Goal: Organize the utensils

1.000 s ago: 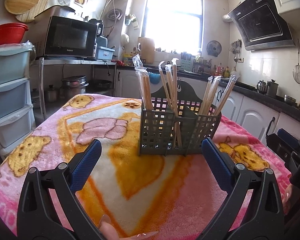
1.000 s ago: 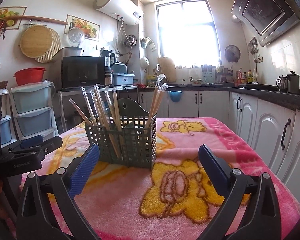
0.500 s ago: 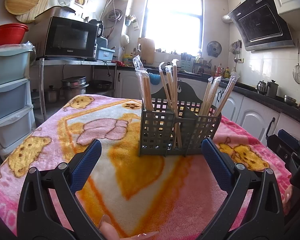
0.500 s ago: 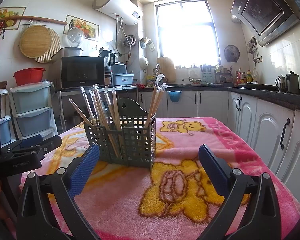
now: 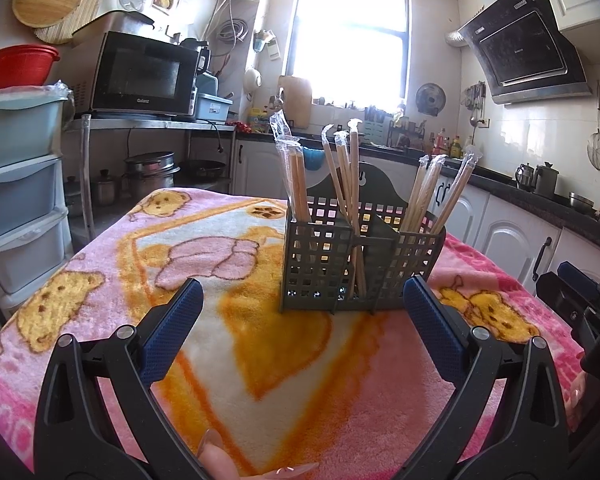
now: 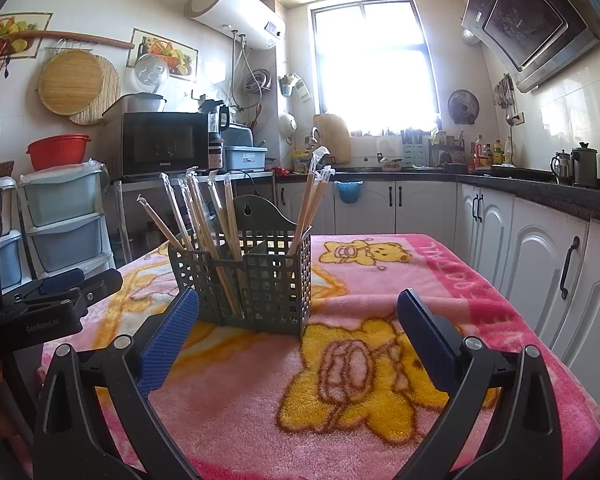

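One caddy (image 5: 360, 256), three chopstick clusters (image 5: 350, 176)

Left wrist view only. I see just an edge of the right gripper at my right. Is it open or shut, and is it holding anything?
Observer: The right gripper is open, with nothing between its blue-padded fingers. It points at the grey plastic lattice utensil caddy on the pink bear-print blanket.
Operator: Any chopsticks loose on that side?
Observer: None show in the right wrist view. The plastic-wrapped wooden chopsticks all stand in the caddy.
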{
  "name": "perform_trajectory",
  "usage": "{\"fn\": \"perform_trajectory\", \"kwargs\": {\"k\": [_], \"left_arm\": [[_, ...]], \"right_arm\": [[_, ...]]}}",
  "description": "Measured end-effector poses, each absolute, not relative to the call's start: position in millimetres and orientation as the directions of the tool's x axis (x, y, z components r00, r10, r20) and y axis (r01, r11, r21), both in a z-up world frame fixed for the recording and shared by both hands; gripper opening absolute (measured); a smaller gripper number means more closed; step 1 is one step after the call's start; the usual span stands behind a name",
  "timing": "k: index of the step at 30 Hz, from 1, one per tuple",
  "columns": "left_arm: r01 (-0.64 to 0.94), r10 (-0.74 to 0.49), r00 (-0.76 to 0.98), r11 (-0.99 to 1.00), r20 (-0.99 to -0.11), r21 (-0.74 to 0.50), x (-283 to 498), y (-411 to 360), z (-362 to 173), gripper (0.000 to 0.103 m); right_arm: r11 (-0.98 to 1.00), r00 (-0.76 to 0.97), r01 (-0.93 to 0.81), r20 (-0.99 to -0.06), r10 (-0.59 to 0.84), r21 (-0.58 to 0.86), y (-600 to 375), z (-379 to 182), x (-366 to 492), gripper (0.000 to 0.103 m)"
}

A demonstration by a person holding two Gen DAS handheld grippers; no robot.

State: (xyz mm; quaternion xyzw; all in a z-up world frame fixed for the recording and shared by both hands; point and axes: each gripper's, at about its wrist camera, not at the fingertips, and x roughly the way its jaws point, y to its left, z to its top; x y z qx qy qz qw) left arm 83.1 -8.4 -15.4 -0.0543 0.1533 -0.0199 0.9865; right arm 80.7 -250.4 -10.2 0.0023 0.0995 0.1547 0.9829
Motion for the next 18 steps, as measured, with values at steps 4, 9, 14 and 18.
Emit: {"fn": "perform_trajectory", "kwargs": {"k": [4, 9, 14, 18], "left_arm": [[0.024, -0.056, 0.953, 0.994, -0.299, -0.111, 82.9, -8.2, -15.3, 0.093], [0.023, -0.057, 0.953, 0.993, -0.297, -0.114, 82.4, -7.8, -15.4, 0.093], [0.023, -0.056, 0.954, 0.993, -0.293, -0.112, 81.7, -8.5, -14.8, 0.093], [0.025, -0.057, 0.955, 0.994, -0.293, -0.111, 81.6, -9.1, -15.0, 0.093]], "right_arm": [[0.953, 0.932, -0.302, -0.197, 0.303, 0.036, -250.3, -10.3, 80.6, 0.097], [0.953, 0.933, -0.301, -0.195, 0.301, 0.034, -250.4, -10.2, 80.4, 0.097], [0.953, 0.933, -0.300, -0.197, 0.300, 0.032, -250.2, -10.1, 80.0, 0.097], [0.954, 0.934, -0.299, -0.196, 0.300, 0.033, -250.1, -10.1, 80.0, 0.097]]}}
